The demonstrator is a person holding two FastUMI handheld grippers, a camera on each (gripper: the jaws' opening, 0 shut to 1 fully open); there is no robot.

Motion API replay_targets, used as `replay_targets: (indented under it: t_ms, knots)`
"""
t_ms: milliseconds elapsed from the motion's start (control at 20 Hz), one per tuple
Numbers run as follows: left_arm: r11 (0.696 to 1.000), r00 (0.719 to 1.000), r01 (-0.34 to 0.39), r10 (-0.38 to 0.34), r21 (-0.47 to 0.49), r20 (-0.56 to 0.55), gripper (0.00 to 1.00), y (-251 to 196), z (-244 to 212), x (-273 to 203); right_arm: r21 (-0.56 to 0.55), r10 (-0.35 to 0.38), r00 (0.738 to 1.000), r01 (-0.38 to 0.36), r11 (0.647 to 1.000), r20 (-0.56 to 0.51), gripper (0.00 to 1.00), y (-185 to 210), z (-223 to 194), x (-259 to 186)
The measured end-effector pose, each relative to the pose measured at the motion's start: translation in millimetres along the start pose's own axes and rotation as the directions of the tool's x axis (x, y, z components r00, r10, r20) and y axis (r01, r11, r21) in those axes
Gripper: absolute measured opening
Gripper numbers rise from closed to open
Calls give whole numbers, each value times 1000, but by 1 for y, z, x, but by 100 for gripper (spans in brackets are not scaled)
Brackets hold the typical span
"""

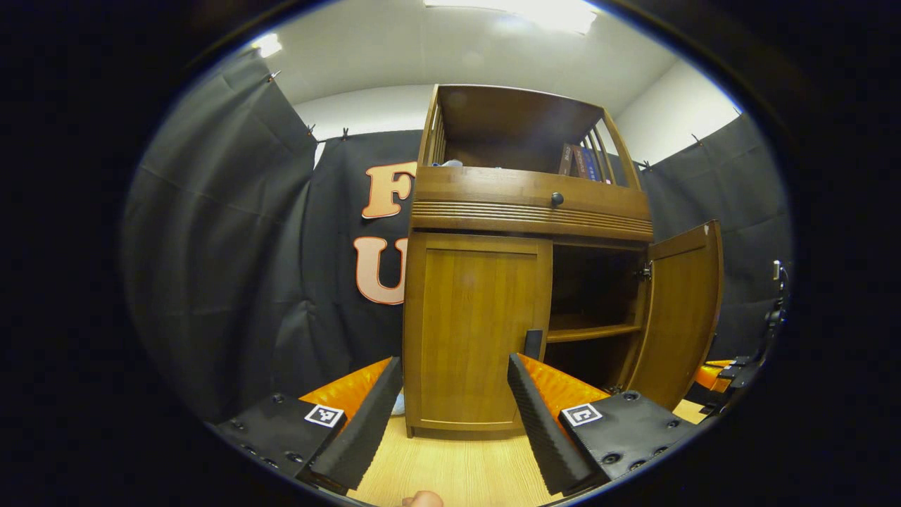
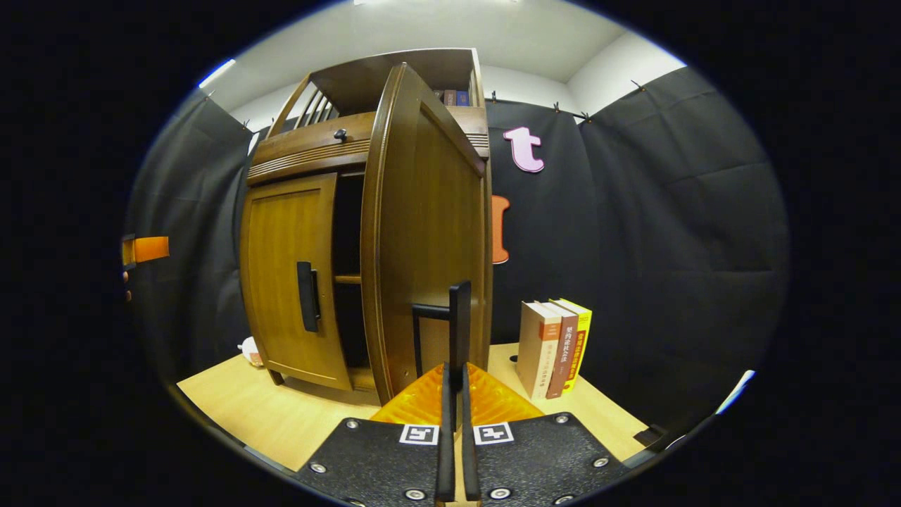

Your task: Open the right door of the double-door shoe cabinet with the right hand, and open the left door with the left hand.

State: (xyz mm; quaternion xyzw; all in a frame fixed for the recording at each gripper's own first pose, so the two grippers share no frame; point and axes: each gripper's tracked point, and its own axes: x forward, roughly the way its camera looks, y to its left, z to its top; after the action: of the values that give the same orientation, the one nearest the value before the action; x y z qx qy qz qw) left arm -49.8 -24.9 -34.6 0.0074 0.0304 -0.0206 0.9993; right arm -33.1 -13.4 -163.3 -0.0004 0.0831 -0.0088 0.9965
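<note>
The cabinet [image 1: 528, 282] stands on the worktop [image 1: 457, 472], dead ahead at twelve o'clock in the left gripper view. Its right door [image 2: 422, 239] hangs swung out, and the right tool [image 2: 454, 384] has its fingers closed narrow on that door's black handle [image 2: 459, 317], the bar pinched between the pads. The left door [image 1: 475, 331] is shut flat against the frame. Its own handle [image 1: 533, 343] sits at the door's inner edge, peeking just above the left tool's right finger at about one o'clock. The left tool [image 1: 454, 401] is spread wide, holding nothing, a little short of the door.

The doors look like stiff solid wood on hinges: rigid, moderately heavy, swinging in an arc and not giving under pressure. The slim upright bar handle is the sensible place to grip; the smooth lacquered panel would likely be slippery. Books [image 2: 556, 345] stand at three o'clock of the cabinet in the right gripper view.
</note>
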Motion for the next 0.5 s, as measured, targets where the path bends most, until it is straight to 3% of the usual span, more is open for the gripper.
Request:
replay_targets:
  t_ms: [100,200,250,300,400,450,500]
  knots:
    - [1000,1000,5,-5,4,0,99,-7,0,5,-10,-11,1000,11,1000,2,7,-11,0,-1]
    - [1000,1000,2,-2,14,-6,98,-13,-1,8,-8,-12,1000,12,1000,6,2,-24,1,-7]
    - [1000,1000,2,-2,19,-14,98,-17,-4,9,-8,-13,1000,13,1000,4,7,-29,1,-5]
    - [1000,1000,7,-6,20,-18,97,-21,-6,9,-13,-14,1000,14,1000,5,2,-33,1,-4]
    - [1000,1000,22,-21,19,-17,94,-31,-5,13,-25,-21,1000,21,999,7,2,-44,0,-4]
    - [999,1000,28,-28,18,-15,94,-36,-5,14,-27,-26,1000,26,999,7,7,-50,0,-5]
    - [999,999,33,-33,19,-14,96,-40,-4,15,-26,-31,999,31,999,8,2,-56,0,-4]
